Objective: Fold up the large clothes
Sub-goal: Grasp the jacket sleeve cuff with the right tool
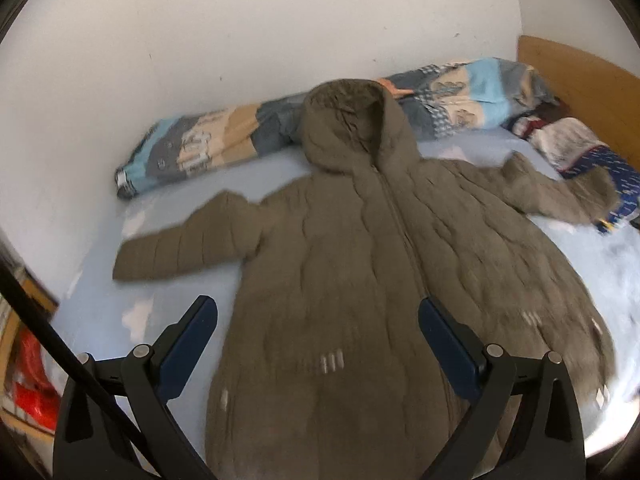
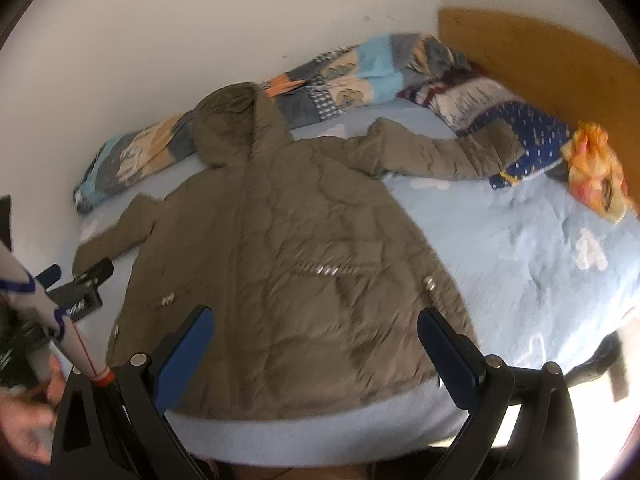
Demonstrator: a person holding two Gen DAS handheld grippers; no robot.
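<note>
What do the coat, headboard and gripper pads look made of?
Coat: quilted padded fabric, matte olive, likely synthetic; puffy stitched channels. Headboard: wood or wood veneer, smooth honey-coloured panel; blur hides any grain. Pads: blue facing on black fingers, probably rubber or plastic; can't tell which.
</note>
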